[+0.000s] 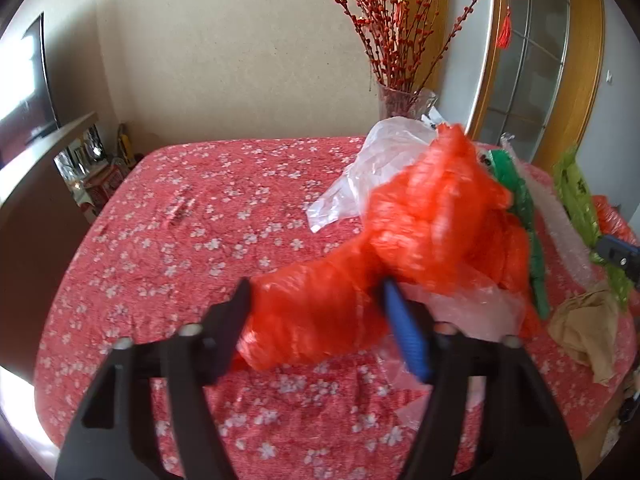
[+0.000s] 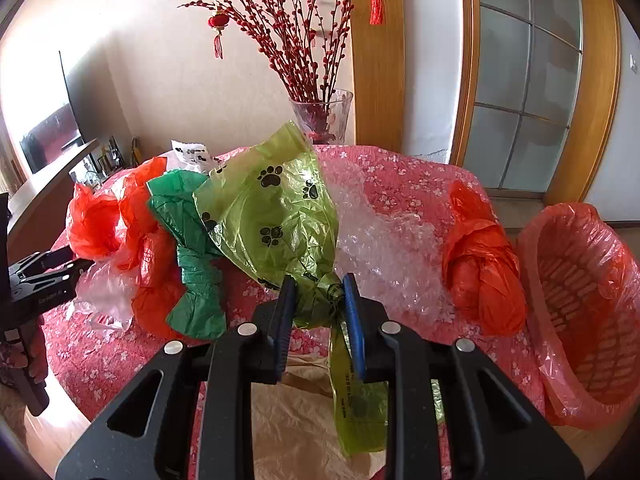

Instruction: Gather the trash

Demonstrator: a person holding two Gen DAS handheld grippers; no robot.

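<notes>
My left gripper [image 1: 316, 300] is shut on a crumpled red plastic bag [image 1: 420, 224] and holds it above the table; the bag also shows at the left of the right wrist view [image 2: 120, 224]. My right gripper [image 2: 318, 292] is shut on the twisted neck of a light green paw-print bag [image 2: 272, 216], lifted over the table. A dark green bag [image 2: 192, 264], bubble wrap [image 2: 380, 240], a second red bag [image 2: 484, 272], clear plastic [image 1: 372, 168] and brown paper [image 2: 296, 420] lie on the table.
The table has a red floral cloth [image 1: 192, 240]. A basket lined with a red bag [image 2: 584, 312] stands off the table's right edge. A glass vase of red branches [image 2: 324, 120] stands at the far edge. A TV and shelf [image 1: 32, 120] are on the left.
</notes>
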